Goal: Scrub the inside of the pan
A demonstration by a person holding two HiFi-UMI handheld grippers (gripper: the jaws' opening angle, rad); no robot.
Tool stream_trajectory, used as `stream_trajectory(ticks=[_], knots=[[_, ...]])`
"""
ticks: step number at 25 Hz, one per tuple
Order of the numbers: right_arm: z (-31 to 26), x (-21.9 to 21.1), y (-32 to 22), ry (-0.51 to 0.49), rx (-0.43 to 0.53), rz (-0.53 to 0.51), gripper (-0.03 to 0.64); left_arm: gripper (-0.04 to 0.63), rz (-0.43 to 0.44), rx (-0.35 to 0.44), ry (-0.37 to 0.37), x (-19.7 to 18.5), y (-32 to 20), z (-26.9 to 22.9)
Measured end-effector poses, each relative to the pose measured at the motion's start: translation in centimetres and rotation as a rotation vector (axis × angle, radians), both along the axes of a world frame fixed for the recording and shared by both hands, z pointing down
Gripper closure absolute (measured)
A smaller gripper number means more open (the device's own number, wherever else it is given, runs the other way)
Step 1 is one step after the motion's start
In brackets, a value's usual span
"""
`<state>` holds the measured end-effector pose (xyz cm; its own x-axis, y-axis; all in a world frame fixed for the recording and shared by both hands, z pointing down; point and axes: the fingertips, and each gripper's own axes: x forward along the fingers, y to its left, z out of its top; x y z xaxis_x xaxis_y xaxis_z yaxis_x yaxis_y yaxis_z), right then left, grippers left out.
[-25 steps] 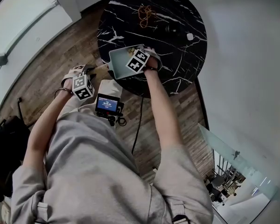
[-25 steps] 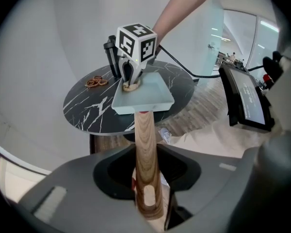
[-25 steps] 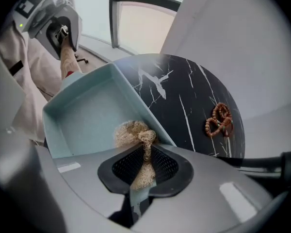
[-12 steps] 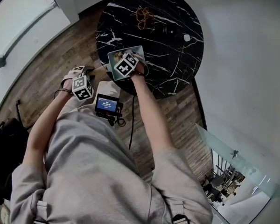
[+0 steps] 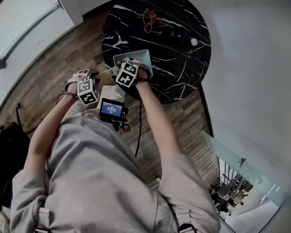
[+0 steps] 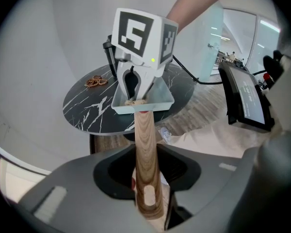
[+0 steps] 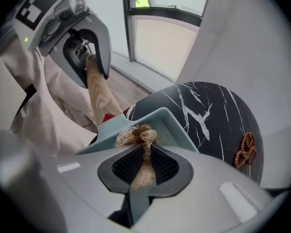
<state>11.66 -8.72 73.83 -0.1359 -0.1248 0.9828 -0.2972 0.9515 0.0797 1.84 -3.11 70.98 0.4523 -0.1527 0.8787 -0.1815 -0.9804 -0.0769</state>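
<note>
Jaws of left gripper [image 6: 146, 178] are clamped on the pan's wooden handle [image 6: 146, 140], near its butt end by the hanging hole. Handle runs straight out from the jaws to the pan [image 6: 153, 106], with a red spot where the two join.

Right gripper [image 7: 141, 168] is closed on a scrubber [image 7: 137, 136], a wad of tan, stringy fibre. Part of it is pinched between the pads, and the loose, knotted end sticks out past the tips. That end sits inside the pan, against the floor at the corner nearest the handle. Right gripper comes down into the pan from above, opposite the left one.

Pan is pale blue-green, square, shallow, with flared walls. It's at the near edge of the round black marble table [image 5: 177, 57], and the handle overhangs the edge toward the person. Can't tell whether the pan rests on the top or is held just above it.

Farther out on the table, a loop of brown beads [image 5: 150, 17] lies well clear of the pan. A small white object [image 5: 194, 41] is near the far rim, too small to identify.

Screen device [image 5: 111, 109] hangs at the person's waist, just beside the left gripper. Wood plank floor [image 5: 53, 57] under the table.
</note>
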Motion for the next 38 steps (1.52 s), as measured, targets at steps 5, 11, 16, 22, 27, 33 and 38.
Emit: stream_trajectory(ticks=[5, 11, 16, 22, 27, 33, 38], knots=[[0.0, 1.4, 0.1, -0.013, -0.012, 0.021, 0.558, 0.462, -0.001, 0.0, 0.004, 0.1, 0.1, 0.0], [0.0, 4.3, -0.8, 0.043, 0.03, 0.091, 0.56, 0.462, -0.006, 0.01, 0.0, -0.2, -0.1, 0.1], [0.1, 7.6, -1.5, 0.104, 0.051, 0.184, 0.561, 0.462, -0.009, 0.006, 0.001, 0.0, 0.0, -0.1], [0.0, 11.2, -1.8, 0.164, 0.047, 0.304, 0.563, 0.462, -0.011, 0.007, -0.002, 0.0, 0.0, -0.1], [0.1, 11.4, -1.9, 0.168, 0.045, 0.376, 0.566, 0.462, -0.011, 0.013, -0.01, -0.1, -0.1, 0.3], [0.1, 10.0, -1.1, 0.141, 0.034, 0.439, 0.566, 0.462, -0.01, 0.013, -0.012, -0.1, -0.1, 0.1], [0.1, 8.2, -0.8, 0.063, 0.007, 0.514, 0.565, 0.462, -0.008, 0.008, -0.01, 0.0, -0.1, 0.2]])
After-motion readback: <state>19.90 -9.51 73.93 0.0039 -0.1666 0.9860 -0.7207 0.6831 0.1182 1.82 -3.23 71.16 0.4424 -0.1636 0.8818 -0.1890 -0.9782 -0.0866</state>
